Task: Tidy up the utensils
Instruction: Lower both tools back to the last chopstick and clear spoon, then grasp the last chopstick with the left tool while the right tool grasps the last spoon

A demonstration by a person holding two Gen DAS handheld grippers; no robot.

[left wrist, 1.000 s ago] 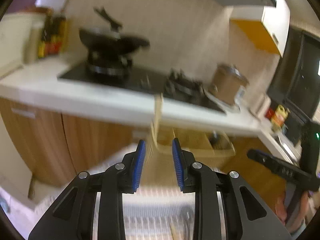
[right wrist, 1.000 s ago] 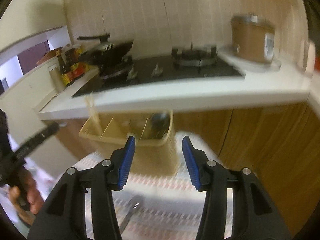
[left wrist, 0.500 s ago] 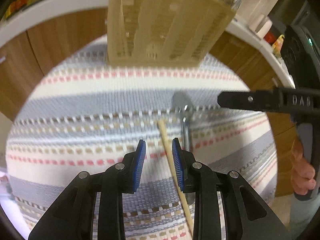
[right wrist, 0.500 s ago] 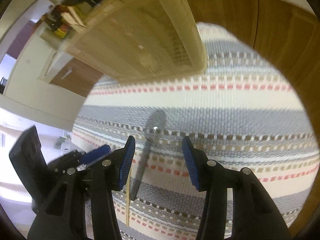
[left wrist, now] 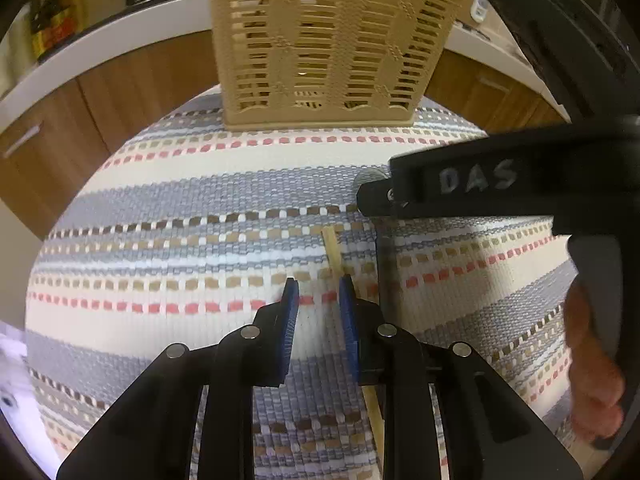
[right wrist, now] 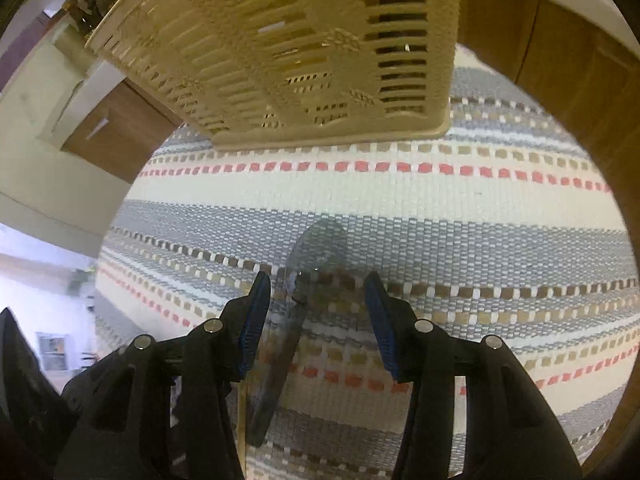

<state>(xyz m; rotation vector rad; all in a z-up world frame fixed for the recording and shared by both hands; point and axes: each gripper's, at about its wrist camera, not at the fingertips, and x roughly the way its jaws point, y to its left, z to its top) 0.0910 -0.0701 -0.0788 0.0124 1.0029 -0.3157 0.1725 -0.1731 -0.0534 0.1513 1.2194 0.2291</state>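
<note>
Left gripper fingers just closing, narrow, empty; right gripper fingers half apart.

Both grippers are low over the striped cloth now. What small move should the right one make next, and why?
Probably lower the right gripper slightly and close. Its fingers stand open on either side of the spoon, which lies flat on the cloth, not yet pinched.

Home kitchen: a white counter ran over wood cabinets, bottles stood at its end, a slotted basket sat on a striped woven cloth, with a spoon nearby.
</note>
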